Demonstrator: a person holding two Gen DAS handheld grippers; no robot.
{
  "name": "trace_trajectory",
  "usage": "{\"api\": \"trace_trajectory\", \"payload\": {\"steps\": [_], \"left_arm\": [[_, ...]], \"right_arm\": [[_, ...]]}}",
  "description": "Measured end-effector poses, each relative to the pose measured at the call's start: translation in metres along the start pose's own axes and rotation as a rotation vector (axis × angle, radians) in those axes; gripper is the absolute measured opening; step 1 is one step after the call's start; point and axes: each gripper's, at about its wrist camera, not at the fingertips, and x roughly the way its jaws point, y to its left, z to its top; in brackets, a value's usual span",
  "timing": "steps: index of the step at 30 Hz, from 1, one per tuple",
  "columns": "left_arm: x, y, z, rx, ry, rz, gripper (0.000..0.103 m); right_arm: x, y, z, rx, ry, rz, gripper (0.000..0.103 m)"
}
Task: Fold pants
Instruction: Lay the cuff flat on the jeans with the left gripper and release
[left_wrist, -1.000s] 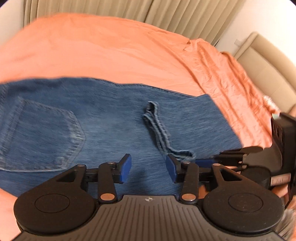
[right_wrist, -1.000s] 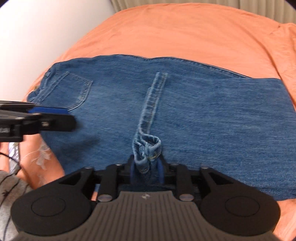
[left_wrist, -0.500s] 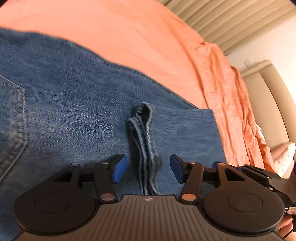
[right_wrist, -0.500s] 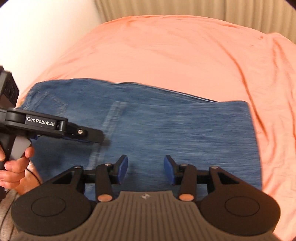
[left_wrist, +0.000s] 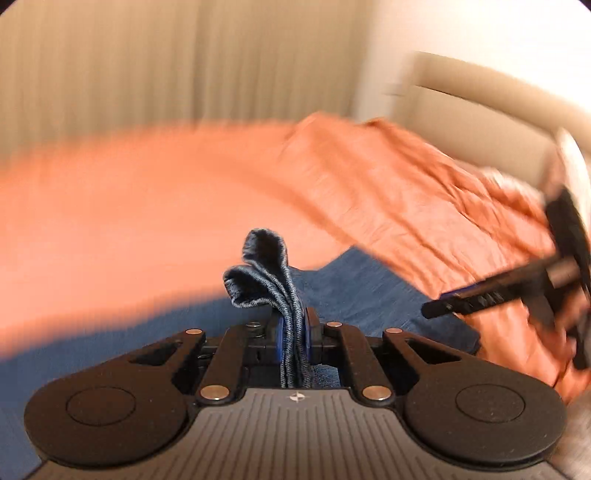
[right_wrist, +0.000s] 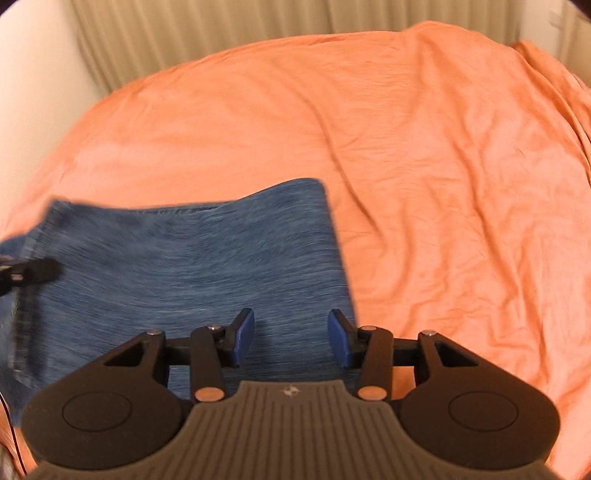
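Note:
Blue denim pants (right_wrist: 192, 258) lie folded on an orange bed sheet (right_wrist: 406, 147). My left gripper (left_wrist: 293, 341) is shut on a bunched seam strip of the pants (left_wrist: 269, 273), which sticks up from between the pads. The rest of the pants (left_wrist: 369, 295) spreads beyond it, blurred. My right gripper (right_wrist: 291, 338) is open and empty, low over the pants' right edge. The right gripper (left_wrist: 498, 291) shows at the right of the left wrist view. The left gripper's tip (right_wrist: 26, 275) shows at the left edge of the right wrist view.
The orange sheet (left_wrist: 406, 192) is wrinkled toward the right. A beige padded headboard (left_wrist: 472, 122) stands at the right and pleated beige curtains (right_wrist: 258, 18) hang behind the bed. A white wall (right_wrist: 22, 92) lies at the left.
My left gripper closed on the bunched seam strip and tilted up. My right gripper, open since letting the strip go, moved right to the pants' right edge.

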Motion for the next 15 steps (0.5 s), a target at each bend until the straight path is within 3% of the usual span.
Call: {"api": "trace_trajectory", "payload": {"steps": [2,4,7,9,15], "left_arm": [[-0.001,-0.008,0.005,0.109,-0.005,0.025,0.01],[0.014,0.006,0.001,0.091,0.074,0.05,0.01],[0.046,0.04,-0.022,-0.023,0.214,0.079,0.011],[0.061,0.06,-0.036,-0.137,0.281,0.052,0.012],[0.077,0.091,-0.051,-0.37,0.333,0.009,0.016]], "right_arm": [[-0.002,-0.01,0.0,0.037,-0.018,0.014,0.04],[-0.002,-0.015,0.0,0.055,-0.024,0.024,0.033],[0.001,-0.014,0.0,0.048,-0.027,0.037,0.031],[0.005,-0.011,0.002,0.025,-0.03,0.047,0.026],[0.023,-0.002,0.029,-0.064,-0.075,0.014,0.011]]}}
